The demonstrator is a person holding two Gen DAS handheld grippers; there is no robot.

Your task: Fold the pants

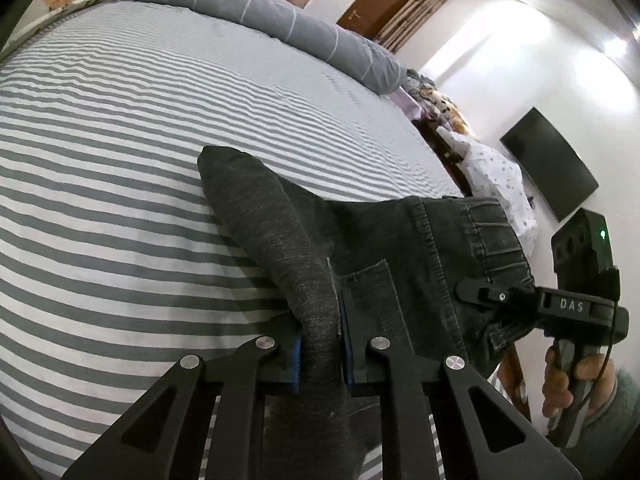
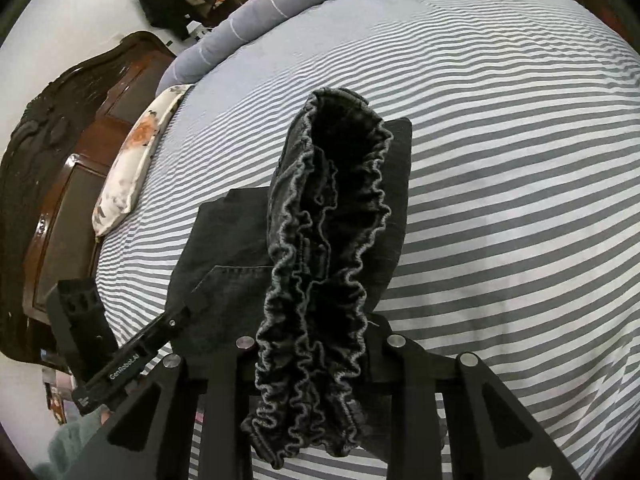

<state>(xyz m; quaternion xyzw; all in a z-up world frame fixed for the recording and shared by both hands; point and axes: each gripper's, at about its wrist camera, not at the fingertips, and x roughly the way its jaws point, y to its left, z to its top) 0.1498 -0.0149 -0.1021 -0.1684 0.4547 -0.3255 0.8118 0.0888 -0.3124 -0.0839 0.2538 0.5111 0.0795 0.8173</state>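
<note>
Dark grey denim pants (image 1: 372,240) lie partly lifted over a grey-and-white striped bed (image 1: 120,160). My left gripper (image 1: 320,344) is shut on a fold of the pants fabric, which runs between its blue pads. My right gripper (image 1: 480,294) shows at the right of the left wrist view, clamped on the elastic waistband. In the right wrist view the ruffled waistband (image 2: 320,280) hangs between the fingers of my right gripper (image 2: 316,344), and my left gripper (image 2: 176,320) holds the pants (image 2: 224,248) at the left edge.
A rolled grey blanket (image 1: 256,8) lies along the far side of the bed. A floral pillow (image 2: 132,156) and a dark wooden headboard (image 2: 60,160) are at the head. A wall television (image 1: 548,164) and clutter stand past the bed's edge.
</note>
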